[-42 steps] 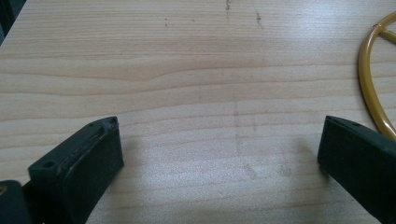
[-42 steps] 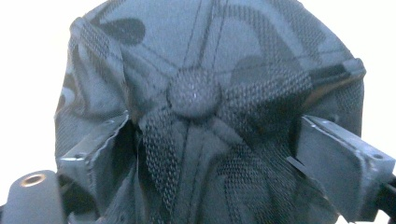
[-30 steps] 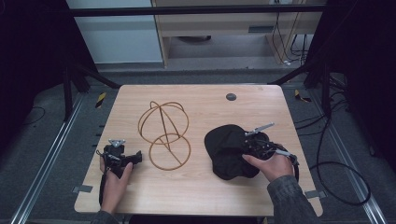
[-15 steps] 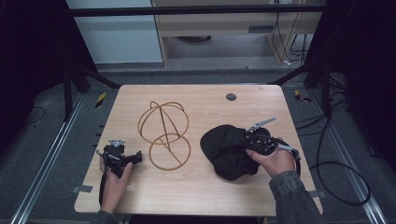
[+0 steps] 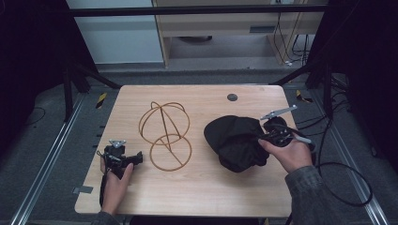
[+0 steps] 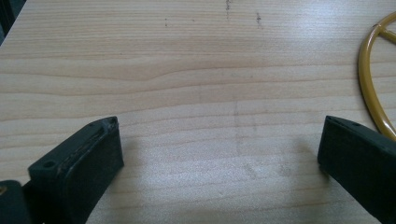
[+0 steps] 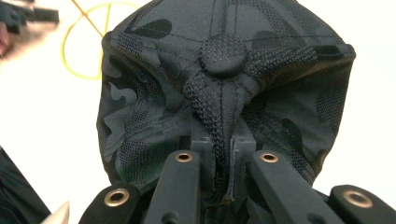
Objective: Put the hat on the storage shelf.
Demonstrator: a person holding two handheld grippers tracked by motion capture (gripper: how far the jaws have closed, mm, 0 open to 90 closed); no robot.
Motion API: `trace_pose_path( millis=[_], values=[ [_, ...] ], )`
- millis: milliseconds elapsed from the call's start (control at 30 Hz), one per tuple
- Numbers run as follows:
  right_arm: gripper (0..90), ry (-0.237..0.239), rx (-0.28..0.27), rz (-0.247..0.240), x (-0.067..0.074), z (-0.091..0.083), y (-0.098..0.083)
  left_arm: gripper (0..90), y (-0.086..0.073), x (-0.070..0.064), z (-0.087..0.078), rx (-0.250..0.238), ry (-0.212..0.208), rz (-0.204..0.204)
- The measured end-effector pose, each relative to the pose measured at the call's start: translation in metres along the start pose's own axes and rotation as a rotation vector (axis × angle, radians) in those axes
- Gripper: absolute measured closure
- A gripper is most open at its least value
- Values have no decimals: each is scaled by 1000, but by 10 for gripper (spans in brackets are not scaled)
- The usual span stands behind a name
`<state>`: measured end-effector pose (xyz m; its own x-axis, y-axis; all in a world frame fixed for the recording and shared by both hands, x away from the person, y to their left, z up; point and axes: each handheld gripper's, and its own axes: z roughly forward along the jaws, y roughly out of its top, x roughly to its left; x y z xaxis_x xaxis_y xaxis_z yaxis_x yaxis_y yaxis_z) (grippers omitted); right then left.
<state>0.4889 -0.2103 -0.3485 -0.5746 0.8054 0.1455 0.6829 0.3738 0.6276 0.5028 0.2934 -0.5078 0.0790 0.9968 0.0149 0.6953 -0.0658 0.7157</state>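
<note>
Black cap (image 7: pixel 224 84) now pinched in right gripper (image 5: pixel 277 133) jaws, lifted; left gripper (image 5: pixel 123 158) jaws apart, unmoved.

High view overhead – gripper views close; wire frame (image 5: pixel 165 136) shared

Dim surroundings, perhaps overexposed tabletop glare

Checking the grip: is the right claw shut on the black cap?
Shut: right claw pinches black camouflage fabric cap crown between its jaws.
</note>
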Motion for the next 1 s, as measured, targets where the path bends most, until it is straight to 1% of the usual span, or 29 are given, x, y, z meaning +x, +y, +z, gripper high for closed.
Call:
trace_pose_path(
  millis=[200, 267, 367, 467, 567, 600, 667, 700, 733, 767, 800, 833, 867, 900, 1000],
  values=[
    [845, -7, -78, -13, 0, -26, 15, 0, 0, 0, 0, 0, 0, 0],
    [845, -26, -111, -14, -2, -35, 23, 0, 0, 0, 0, 0, 0, 0],
    [846, -53, -139, -21, -3, -48, 36, 0, 0, 0, 0, 2, -1, 2],
    [847, -57, -165, -24, -3, -58, 48, 0, 0, 0, 0, 2, -2, 2],
    [848, -49, -197, -23, -1, -66, 58, 0, 0, 0, 0, 2, -3, 3],
    [849, -45, -215, -19, 2, -69, 63, 0, 0, 0, 0, 2, -3, 4],
    [849, -37, -233, -21, 4, -72, 68, 0, 0, 0, 0, 2, -4, 4],
    [849, -37, -233, -21, 4, -72, 68, 0, 0, 0, 0, 2, -4, 4],
    [849, -22, -257, -27, 11, -76, 76, 0, 0, 0, 0, 1, -5, 4],
    [849, -16, -270, -31, 13, -77, 79, 0, 0, 0, 0, -1, -5, 2],
    [849, -16, -270, -31, 13, -77, 79, 0, 0, 0, 0, -1, -5, 2],
    [849, 2, -290, -34, 19, -78, 84, 0, 0, -1, 0, -2, -6, 2],
    [849, 2, -290, -34, 19, -78, 84, 0, 0, -1, 0, -2, -6, 2],
    [849, 15, -307, -44, 25, -78, 90, 0, 0, -1, 0, -2, -7, 3],
    [849, 22, -324, -59, 34, -77, 96, 0, 0, -1, 0, -2, -8, 4]
  ],
)
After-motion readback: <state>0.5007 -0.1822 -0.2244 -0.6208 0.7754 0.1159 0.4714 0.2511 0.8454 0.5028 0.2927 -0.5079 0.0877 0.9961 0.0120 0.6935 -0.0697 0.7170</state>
